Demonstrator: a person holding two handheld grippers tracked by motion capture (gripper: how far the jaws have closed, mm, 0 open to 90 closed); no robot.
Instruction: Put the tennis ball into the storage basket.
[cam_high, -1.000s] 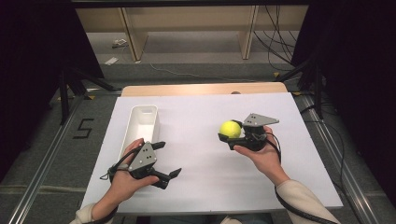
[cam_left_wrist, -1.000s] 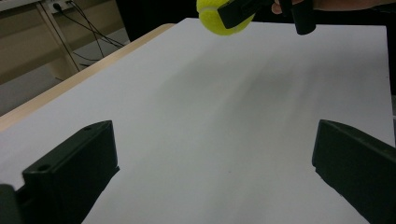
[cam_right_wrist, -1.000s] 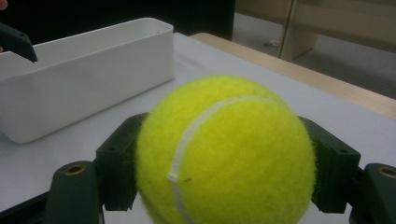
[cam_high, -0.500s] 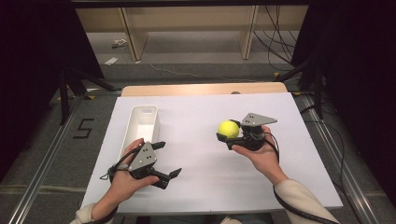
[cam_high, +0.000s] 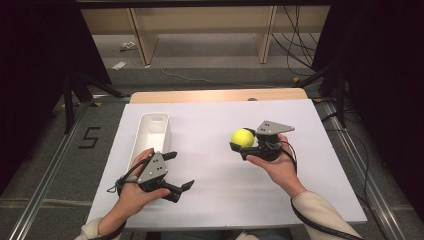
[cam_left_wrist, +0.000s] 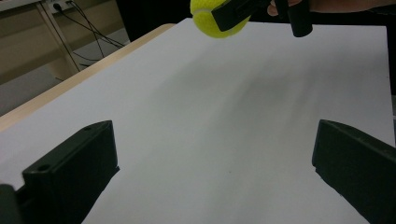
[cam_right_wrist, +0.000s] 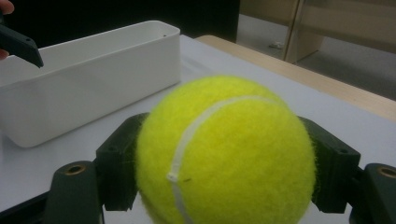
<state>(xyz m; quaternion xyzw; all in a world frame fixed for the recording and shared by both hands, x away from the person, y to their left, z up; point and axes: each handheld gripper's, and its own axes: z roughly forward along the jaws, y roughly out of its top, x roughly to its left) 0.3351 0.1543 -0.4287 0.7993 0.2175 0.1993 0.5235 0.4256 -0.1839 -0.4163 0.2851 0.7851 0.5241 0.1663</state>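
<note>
- Right of the table's (cam_high: 210, 125) middle: right gripper (cam_high: 242, 143) clamped on tennis ball (cam_high: 242, 137), held just above the white surface.
- Near left: left gripper (cam_high: 176, 170), jaws wide apart, nothing between them.
- Left: white bin (cam_high: 150, 131), just beyond left gripper.

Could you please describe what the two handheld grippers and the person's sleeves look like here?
Both the left gripper and the right gripper are black, each with two blocky jaws whose tips have small round holes. Each carries a grey three-cornered plate dotted with small dark holes on top, and a black cable trails from it. The person wears light, cream-coloured sleeves.
</note>
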